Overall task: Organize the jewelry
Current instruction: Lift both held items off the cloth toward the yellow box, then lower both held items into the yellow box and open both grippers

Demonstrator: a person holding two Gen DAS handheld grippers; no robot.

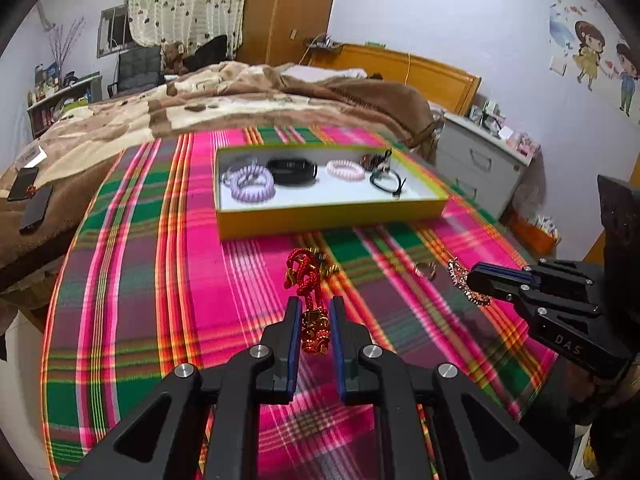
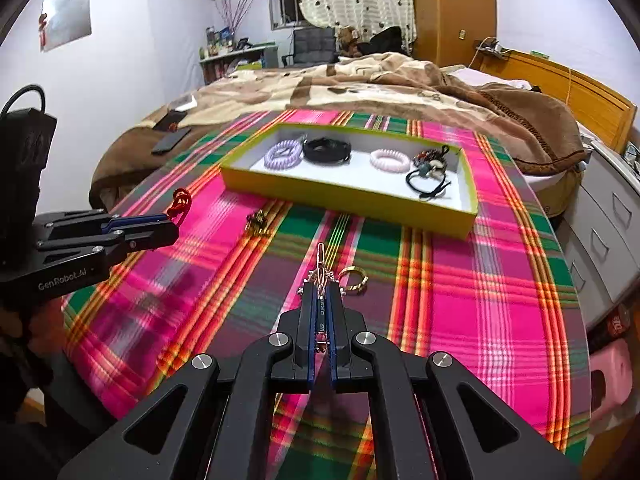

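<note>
The left claw (image 1: 315,312) pinches the red knotted charm (image 1: 308,280); the right claw (image 2: 320,292) is clamped on the rose-gold chain (image 2: 320,258); lift both clear of the plaid bench (image 2: 500,300), then carry them steadily into the tray (image 2: 400,210).

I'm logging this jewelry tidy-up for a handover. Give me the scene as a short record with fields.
surface: plaid cloth over a table beside a bed
container: shallow yellow-green tray, white inside
in tray: purple coil bracelet, black band, pink coil bracelet, black cord piece
left tool: closed on a red knotted cord charm
right tool: shut on a rose-gold chain
loose on cloth: gold ring, small gold piece
</note>
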